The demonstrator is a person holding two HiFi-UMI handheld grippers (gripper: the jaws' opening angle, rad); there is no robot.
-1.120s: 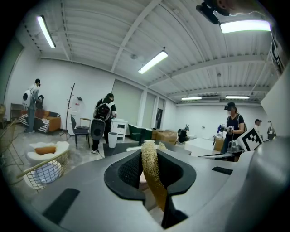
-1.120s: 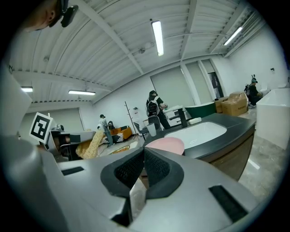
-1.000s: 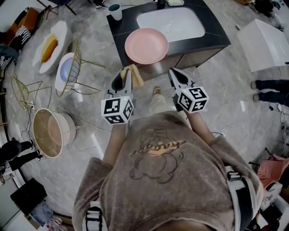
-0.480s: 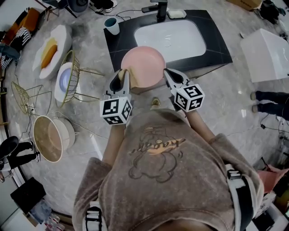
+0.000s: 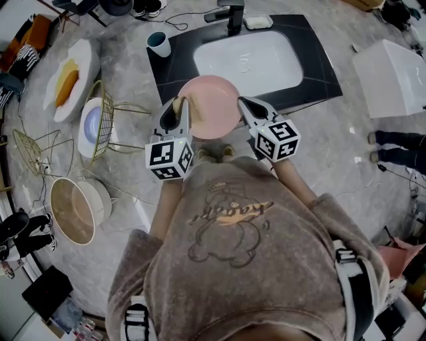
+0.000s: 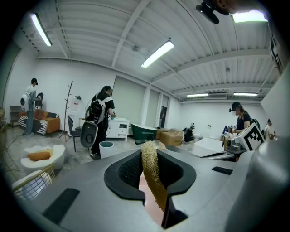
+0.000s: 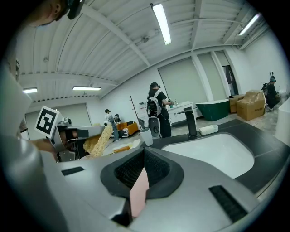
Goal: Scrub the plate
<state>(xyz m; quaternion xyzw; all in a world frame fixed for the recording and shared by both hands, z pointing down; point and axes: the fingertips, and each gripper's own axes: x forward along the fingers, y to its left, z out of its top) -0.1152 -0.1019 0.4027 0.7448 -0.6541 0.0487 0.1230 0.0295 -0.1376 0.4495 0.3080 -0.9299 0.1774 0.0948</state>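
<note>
A round pink plate (image 5: 210, 105) hangs over the front edge of the dark sink counter (image 5: 319, 60). My right gripper (image 5: 245, 106) is shut on its right rim, and the thin pink plate edge (image 7: 138, 192) shows clamped between the jaws. My left gripper (image 5: 174, 114) is shut on a tan loofah sponge (image 6: 152, 174), which stands upright between the jaws by the plate's left rim. From the right gripper view the loofah (image 7: 102, 140) appears at the left. The white basin (image 5: 249, 53) lies just beyond the plate.
On the counter stand a black faucet (image 5: 229, 13), a soap dish (image 5: 256, 21) and a teal cup (image 5: 158, 44). At the left are a wire rack (image 5: 106, 113), a white dish with orange food (image 5: 66, 80) and a round tub (image 5: 73, 210). A white box (image 5: 393, 60) sits at the right.
Both grippers, with plate and loofah, have moved forward to the sink. The plate has gone from short of the counter to over its front edge.
</note>
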